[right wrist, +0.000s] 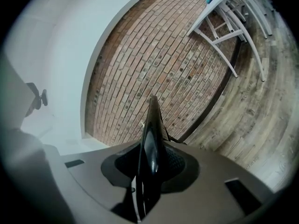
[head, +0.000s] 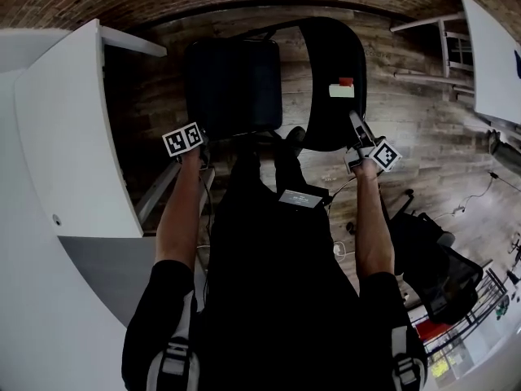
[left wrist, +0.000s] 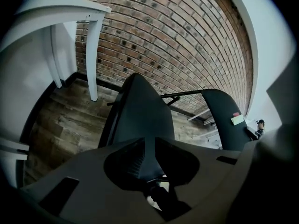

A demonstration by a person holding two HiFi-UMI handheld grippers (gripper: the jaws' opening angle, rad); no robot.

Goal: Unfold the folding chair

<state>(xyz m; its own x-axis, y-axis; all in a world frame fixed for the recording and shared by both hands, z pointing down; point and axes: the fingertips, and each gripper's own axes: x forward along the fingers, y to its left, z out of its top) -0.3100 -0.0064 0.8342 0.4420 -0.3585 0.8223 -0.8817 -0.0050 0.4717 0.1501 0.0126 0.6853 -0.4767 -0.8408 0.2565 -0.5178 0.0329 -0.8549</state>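
Note:
A black folding chair stands on the wooden floor in front of me. Its seat (head: 234, 88) (left wrist: 140, 118) is to the left. Its curved backrest (head: 332, 80) (left wrist: 226, 120) is to the right and bears a red and white tag (head: 343, 88). My left gripper (head: 199, 143) (left wrist: 148, 160) is at the seat's near edge, with the jaws shut on the dark seat panel that runs between them. My right gripper (head: 360, 133) (right wrist: 150, 164) is shut on the near rim of the backrest (right wrist: 152, 134), which shows edge-on between its pads.
A white table (head: 73, 137) stands close on the left, with its legs (left wrist: 93, 55) beside the chair. Another white table (head: 492, 55) is at the right, and a brick wall (right wrist: 159, 64) runs behind. A black office chair (head: 435, 271) sits at the lower right.

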